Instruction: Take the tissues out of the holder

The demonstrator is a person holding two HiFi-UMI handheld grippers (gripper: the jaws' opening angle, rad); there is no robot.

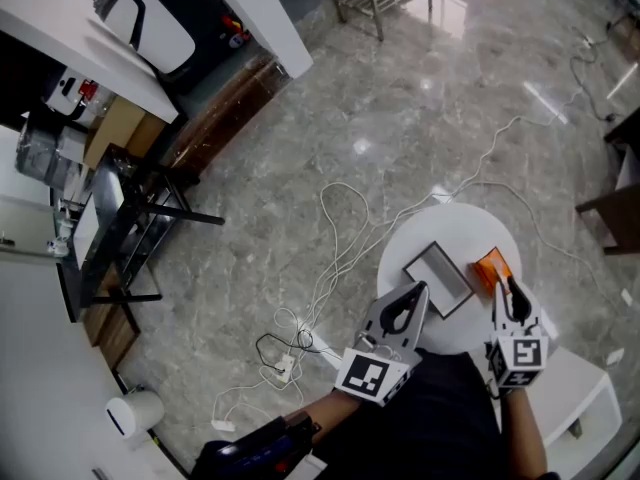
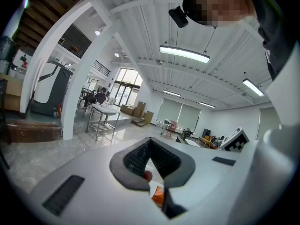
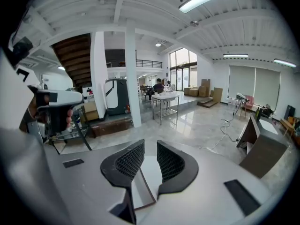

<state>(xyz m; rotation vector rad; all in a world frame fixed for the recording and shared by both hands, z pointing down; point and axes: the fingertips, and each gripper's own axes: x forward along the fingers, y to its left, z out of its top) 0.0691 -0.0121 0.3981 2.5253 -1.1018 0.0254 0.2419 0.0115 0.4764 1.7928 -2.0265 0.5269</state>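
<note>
A flat rectangular tissue holder [image 1: 440, 276] with a dark rim and a pale grey-white top lies on the round white table [image 1: 455, 228]. An orange packet [image 1: 492, 267] lies just to its right. My left gripper [image 1: 420, 289] hovers at the holder's near-left edge. In the left gripper view its jaws meet at the tips, so the left gripper [image 2: 149, 143] is shut and empty, and the orange packet [image 2: 158, 194] shows below. My right gripper [image 1: 511, 287] is at the packet's near side. The right gripper [image 3: 150, 156] stands open with an empty gap, and the holder's brown rim [image 3: 147, 191] shows beneath.
White cables [image 1: 335, 258] and a power strip [image 1: 285, 368] trail over the marble floor left of the table. A black metal stand [image 1: 130, 238] is at the left. A white box [image 1: 580, 388] sits at the lower right, and a dark chair [image 1: 612, 213] at the right edge.
</note>
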